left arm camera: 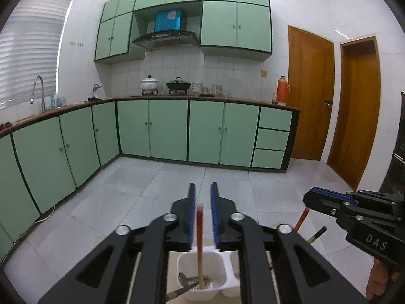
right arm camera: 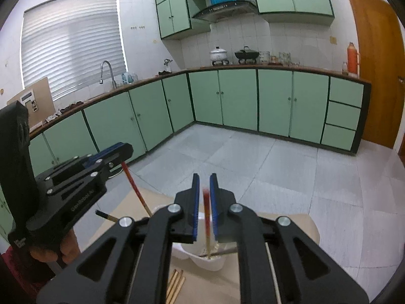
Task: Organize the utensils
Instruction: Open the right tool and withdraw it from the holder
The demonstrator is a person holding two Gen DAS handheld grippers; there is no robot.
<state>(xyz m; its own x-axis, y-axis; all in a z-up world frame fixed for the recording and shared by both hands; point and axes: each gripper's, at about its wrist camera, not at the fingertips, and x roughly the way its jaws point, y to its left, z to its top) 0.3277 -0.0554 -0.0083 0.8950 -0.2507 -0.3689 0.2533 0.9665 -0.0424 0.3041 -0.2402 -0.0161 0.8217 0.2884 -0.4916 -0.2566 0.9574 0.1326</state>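
Between left jaws: chopstick (gripped? unclear)

At the bottom of my left view, the white plastic utensil holder is half hidden behind black linkage. The red-topped chopstick is motion-blurred. In my right view's bottom edge, the bamboo chopsticks are cut off.
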